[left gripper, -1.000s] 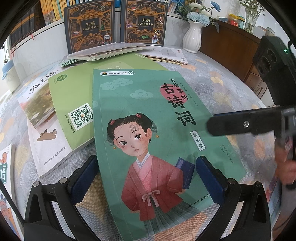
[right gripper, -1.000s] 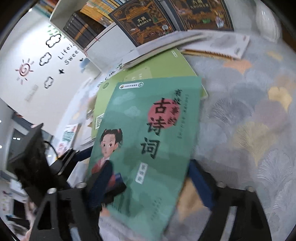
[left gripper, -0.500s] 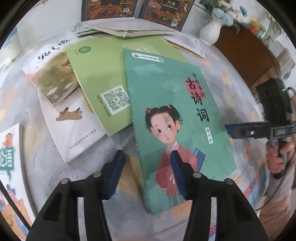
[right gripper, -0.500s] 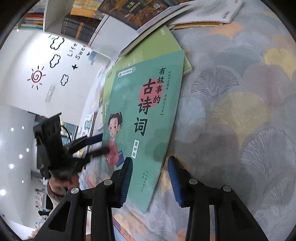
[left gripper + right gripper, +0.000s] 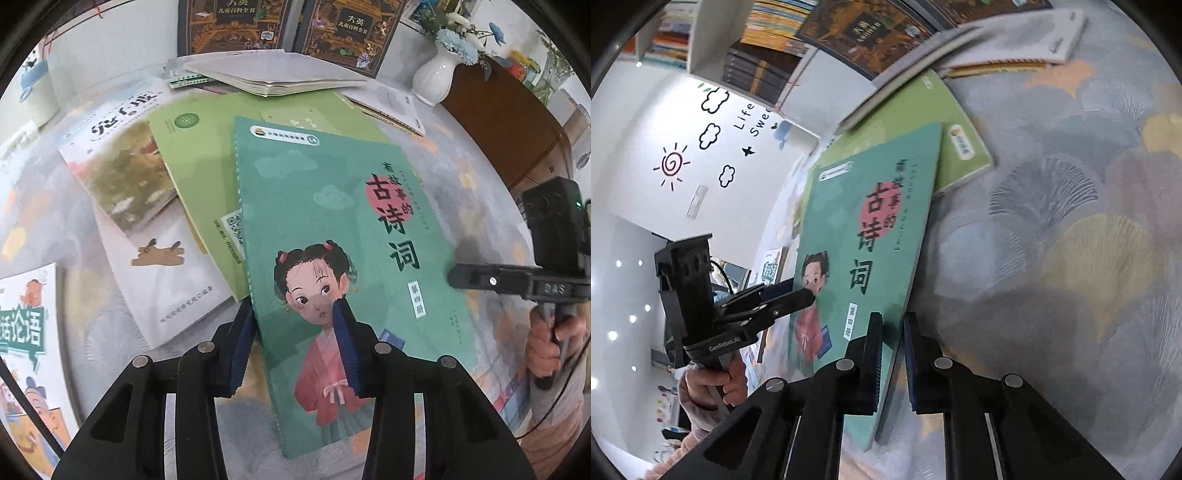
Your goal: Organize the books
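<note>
I see a teal-green book [image 5: 332, 229] with pale cloud shapes, a red disc behind dark lettering, and a dark-haired girl drawn in a pink-red robe. Under it lies a plain lime-green book [image 5: 199, 177] carrying a black-and-white square code. The bench [image 5: 1071, 229] wears a grey cloth patterned with fan shapes in yellow, orange and, I think, muted pink. My tools have black frames and dark blue pads [image 5: 345, 343].

Patterned tablecloth [image 5: 476, 192]: scattered books [image 5: 192, 280], white vase [image 5: 434, 79].
</note>
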Demonstrator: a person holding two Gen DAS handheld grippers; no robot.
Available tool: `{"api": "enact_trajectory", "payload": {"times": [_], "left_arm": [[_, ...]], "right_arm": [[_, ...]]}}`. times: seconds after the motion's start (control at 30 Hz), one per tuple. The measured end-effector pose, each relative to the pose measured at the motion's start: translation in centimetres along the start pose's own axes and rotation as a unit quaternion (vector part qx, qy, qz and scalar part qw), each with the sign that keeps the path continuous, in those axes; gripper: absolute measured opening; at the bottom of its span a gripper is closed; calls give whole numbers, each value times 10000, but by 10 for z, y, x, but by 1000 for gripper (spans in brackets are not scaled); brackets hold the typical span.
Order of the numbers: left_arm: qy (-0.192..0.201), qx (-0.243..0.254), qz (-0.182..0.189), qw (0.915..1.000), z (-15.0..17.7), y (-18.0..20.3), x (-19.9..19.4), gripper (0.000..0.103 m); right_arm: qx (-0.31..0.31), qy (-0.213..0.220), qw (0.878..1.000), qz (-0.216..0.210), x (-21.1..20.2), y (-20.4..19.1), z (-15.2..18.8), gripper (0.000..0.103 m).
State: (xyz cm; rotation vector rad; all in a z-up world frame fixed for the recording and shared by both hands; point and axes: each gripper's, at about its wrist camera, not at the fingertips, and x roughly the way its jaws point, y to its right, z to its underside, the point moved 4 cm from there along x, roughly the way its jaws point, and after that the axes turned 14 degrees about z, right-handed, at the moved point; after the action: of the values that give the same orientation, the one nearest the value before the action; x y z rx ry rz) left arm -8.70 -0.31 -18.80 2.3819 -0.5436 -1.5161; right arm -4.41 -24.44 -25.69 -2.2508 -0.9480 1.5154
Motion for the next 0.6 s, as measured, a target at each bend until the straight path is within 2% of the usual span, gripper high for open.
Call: {"api": "enact_trajectory", "payload": {"times": [0.07, 0.2, 0.37, 0.6], "left_arm": [[21, -18, -6, 10000, -4, 0, -1, 38], [59, 45, 112, 9999, -3, 3, -15, 38], [244, 136, 32, 9996, -3, 4, -42, 38], [648, 74, 57, 9979, -5, -22, -106, 38]], "right_arm": [[-23, 60, 9999, -111, -8, -6, 3, 11], [-404, 281, 9987, 147, -22, -35, 4, 11], [-613, 469, 9969, 137, -36, -65, 7, 11], [-1106, 619, 9919, 59, -34, -133, 11, 13]]}}
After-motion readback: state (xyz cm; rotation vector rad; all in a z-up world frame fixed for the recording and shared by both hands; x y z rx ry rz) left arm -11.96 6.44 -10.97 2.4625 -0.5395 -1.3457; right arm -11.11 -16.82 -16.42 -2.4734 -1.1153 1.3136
